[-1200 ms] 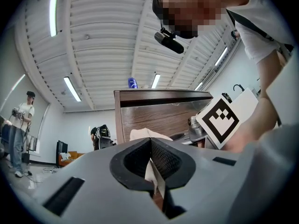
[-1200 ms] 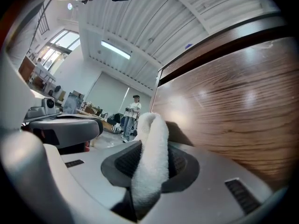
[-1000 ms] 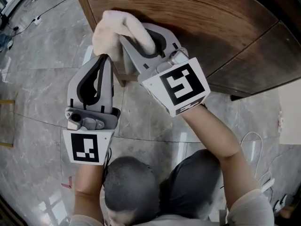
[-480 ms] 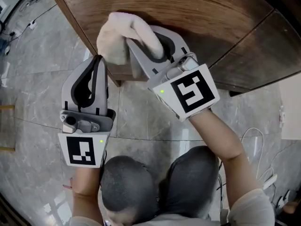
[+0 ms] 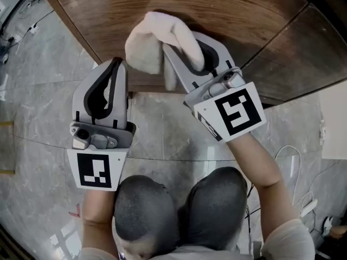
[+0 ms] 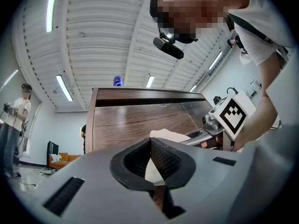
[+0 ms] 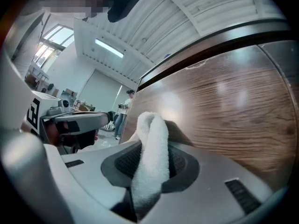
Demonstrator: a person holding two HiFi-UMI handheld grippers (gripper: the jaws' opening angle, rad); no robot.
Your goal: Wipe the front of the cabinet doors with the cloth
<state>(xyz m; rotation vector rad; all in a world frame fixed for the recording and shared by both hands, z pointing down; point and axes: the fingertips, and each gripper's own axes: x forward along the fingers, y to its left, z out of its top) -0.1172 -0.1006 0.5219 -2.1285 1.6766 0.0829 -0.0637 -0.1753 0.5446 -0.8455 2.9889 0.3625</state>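
White-shelled left hand-held gripper (image 5: 115, 65) hangs low with its jaws together and empty. Beside it, the right hand-held gripper (image 5: 181, 56) clamps a cream terry cloth (image 5: 152, 42), thick and folded into a plump loop, against the dark wooden cabinet door (image 5: 217, 10). Since half a second ago, the cloth has slid rightward toward the door seam.

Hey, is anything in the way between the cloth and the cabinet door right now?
Nothing visible. The right gripper holds the cloth right up at the door, with no object between them. The left gripper, shut and empty, sits to the cloth's left, not in its path.
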